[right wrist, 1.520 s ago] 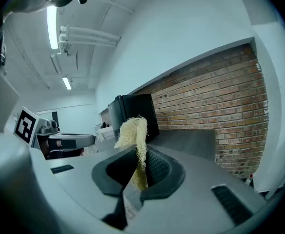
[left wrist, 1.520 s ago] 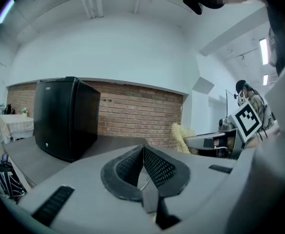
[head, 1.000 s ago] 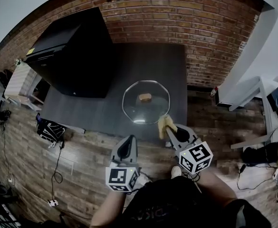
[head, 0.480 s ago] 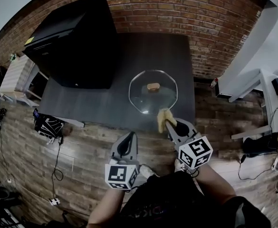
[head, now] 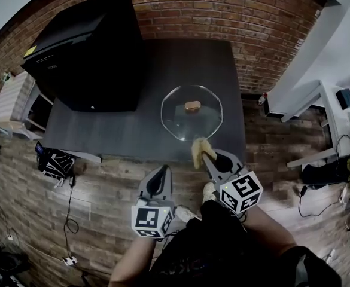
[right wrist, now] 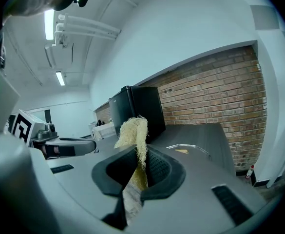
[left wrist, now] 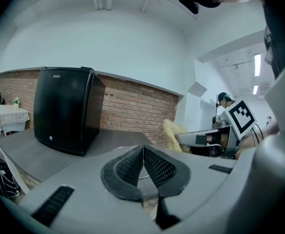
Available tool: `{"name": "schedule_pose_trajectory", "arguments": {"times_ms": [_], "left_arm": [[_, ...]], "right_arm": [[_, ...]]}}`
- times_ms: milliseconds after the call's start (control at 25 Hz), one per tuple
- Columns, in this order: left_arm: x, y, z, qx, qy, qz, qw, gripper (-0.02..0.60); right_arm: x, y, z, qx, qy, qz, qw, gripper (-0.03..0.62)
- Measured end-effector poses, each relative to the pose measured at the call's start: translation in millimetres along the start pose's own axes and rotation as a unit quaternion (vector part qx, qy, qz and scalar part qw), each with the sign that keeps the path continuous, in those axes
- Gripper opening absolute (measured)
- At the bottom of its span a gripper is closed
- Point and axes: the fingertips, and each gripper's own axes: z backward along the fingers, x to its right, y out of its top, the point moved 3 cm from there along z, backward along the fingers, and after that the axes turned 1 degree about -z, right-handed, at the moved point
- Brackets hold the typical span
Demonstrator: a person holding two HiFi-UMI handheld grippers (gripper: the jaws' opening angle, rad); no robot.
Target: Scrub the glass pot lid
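My right gripper (head: pixel 209 158) is clenched on a yellow fibrous scrubber (head: pixel 197 150), and a tuft of it sticks out past the 2 jaws. My left gripper (head: pixel 160 176) has its jaws pressed together with nothing between them. Both hang at the near edge of the dark table (head: pixel 127 133), over the wooden floor (head: pixel 103 202).

The glass lid (head: pixel 180 121) lies on that table with its tan knob (head: pixel 192 106) at the middle. It is just ahead of the scrubber and not touching it. A black fridge (head: pixel 91 58) stands off to its left.

I judge the scrubbing has not begun; the step in hand is getting the scrubber onto the glass. To do it well, I should bring the tuft down on the near rim, not the jaw tips, so no hard plastic meets glass. The lid looks likely to slide on the smooth top, so I would set my left gripper against the knob or rim first. Then I would press lightly and work in small circles round the knob.
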Motion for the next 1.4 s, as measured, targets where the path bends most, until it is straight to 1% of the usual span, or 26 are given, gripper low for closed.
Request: {"name": "schedule_pose_trajectory", "arguments": {"times_ms": [120,280,600,760,1080,1240,1400], "left_arm": [[-2.9,-1.1,-5.6,-0.002,-0.001,0.001,1.0,0.034],[-7.6,-2.4,-16.5,-0.01,0.005,0.0,0.9999,0.034],[-23.3,-7.0,-58.8,-0.035,0.014,-0.005,0.9993,0.034],[-31.0,-17.8,-89.7,-0.055,0.014,-0.009,0.9983,0.034],[-45.6,-38.1,-148.4,-0.097,0.028,-0.006,0.9948,0.034],[-51.6,-46.9,-168.7,-0.113,0.03,-0.007,0.9931,0.034],[-59.6,-54.3,-180.7,-0.132,0.035,-0.011,0.9906,0.034]], "right_arm": [[4.5,-2.4,-6.0,-0.005,-0.002,-0.003,1.0,0.048],[12.8,-7.4,-19.3,-0.014,0.005,-0.008,1.0,0.048],[48.9,-15.0,-56.6,-0.036,0.014,-0.021,0.999,0.048],[70.1,-24.0,-73.9,-0.055,0.02,-0.03,0.998,0.048],[110.2,-41.1,-103.4,-0.088,0.041,-0.038,0.995,0.048],[120.8,-46.8,-112.1,-0.099,0.049,-0.045,0.993,0.048],[130.8,-48.1,-119.1,-0.101,0.042,-0.056,0.992,0.048]]}}
